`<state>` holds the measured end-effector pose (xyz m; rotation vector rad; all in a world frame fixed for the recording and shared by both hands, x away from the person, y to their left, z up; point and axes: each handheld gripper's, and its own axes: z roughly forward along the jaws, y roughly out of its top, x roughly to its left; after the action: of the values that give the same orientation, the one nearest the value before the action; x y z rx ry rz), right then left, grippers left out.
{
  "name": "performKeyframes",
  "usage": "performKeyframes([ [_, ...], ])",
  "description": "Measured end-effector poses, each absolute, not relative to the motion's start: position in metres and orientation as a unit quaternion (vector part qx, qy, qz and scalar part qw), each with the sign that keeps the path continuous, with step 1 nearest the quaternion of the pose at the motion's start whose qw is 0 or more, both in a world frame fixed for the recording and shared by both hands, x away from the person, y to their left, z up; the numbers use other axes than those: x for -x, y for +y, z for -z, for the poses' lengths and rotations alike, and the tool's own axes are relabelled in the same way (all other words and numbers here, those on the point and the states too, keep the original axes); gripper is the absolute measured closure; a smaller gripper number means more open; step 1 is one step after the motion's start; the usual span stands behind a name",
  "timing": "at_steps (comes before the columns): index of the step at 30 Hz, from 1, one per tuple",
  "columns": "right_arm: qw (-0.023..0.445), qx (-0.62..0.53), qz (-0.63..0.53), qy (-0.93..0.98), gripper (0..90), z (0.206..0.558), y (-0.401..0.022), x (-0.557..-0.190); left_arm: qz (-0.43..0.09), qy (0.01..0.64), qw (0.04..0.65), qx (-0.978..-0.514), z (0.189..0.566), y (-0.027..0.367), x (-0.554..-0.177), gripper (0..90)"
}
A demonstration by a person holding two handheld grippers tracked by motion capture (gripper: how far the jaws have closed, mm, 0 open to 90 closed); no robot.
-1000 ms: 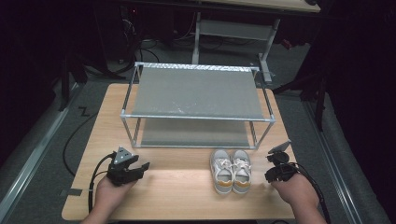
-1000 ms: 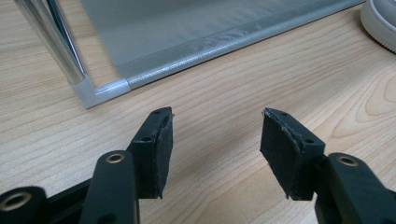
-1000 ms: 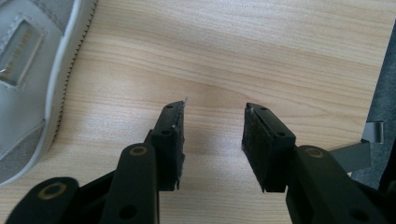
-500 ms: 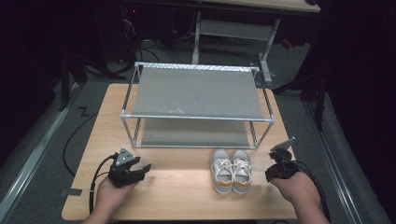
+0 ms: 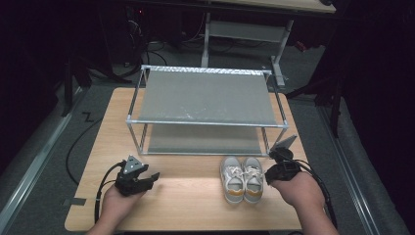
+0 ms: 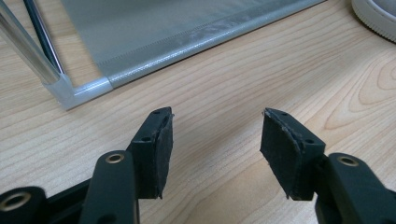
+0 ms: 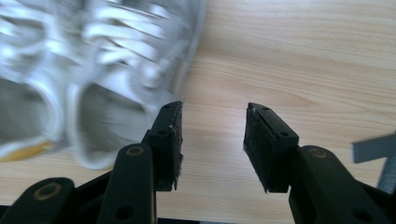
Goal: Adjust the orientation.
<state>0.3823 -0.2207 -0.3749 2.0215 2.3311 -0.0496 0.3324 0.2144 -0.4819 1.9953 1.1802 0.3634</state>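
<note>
Nothing shelved yet: shoes (image 5: pixel 242 178) lower right on table, rack (image 5: pixel 205 110) bare; right gripper (image 7: pixel 212 140) spread beside them (left gripper (image 6: pixel 215 144) spread, idle).

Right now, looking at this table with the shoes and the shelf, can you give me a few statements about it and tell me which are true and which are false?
1. The pair of shoes stands on the table, in front of the rack. True.
2. The right gripper is clamped on a shoe. False: its jaws are open with only bare wood between them, and the shoes lie beside it.
3. The left gripper is open and holds nothing. True.
4. A shoe sits on the top shelf of the rack. False: both shoes are down on the table.
5. The shoes are white with yellow at the heels. True.
</note>
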Motion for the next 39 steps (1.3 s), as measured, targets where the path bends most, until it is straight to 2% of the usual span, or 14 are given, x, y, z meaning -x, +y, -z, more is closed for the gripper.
performKeyframes([
  [9, 0.008, -0.643, 0.01, 0.765, 55.4, 0.375, -0.18, -0.383, -0.142, 0.459, 0.386, -0.787, 0.483, 0.213, -0.333, 44.0],
  [11, -0.022, -0.657, -0.001, 0.754, 58.4, 0.378, -0.173, -0.384, -0.143, 0.459, 0.385, -0.788, 0.483, 0.213, -0.333, 44.0],
  [15, -0.042, -0.656, -0.011, 0.753, 58.8, 0.384, -0.162, -0.382, -0.144, 0.458, 0.386, -0.788, 0.482, 0.212, -0.332, 44.0],
  [21, -0.048, -0.655, -0.006, 0.754, 58.9, 0.389, -0.155, -0.383, -0.145, 0.458, 0.385, -0.788, 0.482, 0.212, -0.332, 44.0],
  [27, -0.048, -0.666, 0.002, 0.744, 64.2, 0.399, -0.155, -0.383, -0.147, 0.459, 0.388, -0.786, 0.481, 0.214, -0.331, 44.0],
  [33, -0.069, -0.688, -0.007, 0.723, 69.4, 0.412, -0.161, -0.38, -0.149, 0.455, 0.386, -0.789, 0.482, 0.213, -0.332, 44.0],
  [39, -0.032, -0.674, 0.024, 0.737, 79.8, 0.408, -0.151, -0.381, -0.153, 0.449, 0.384, -0.792, 0.481, 0.211, -0.332, 43.9],
])
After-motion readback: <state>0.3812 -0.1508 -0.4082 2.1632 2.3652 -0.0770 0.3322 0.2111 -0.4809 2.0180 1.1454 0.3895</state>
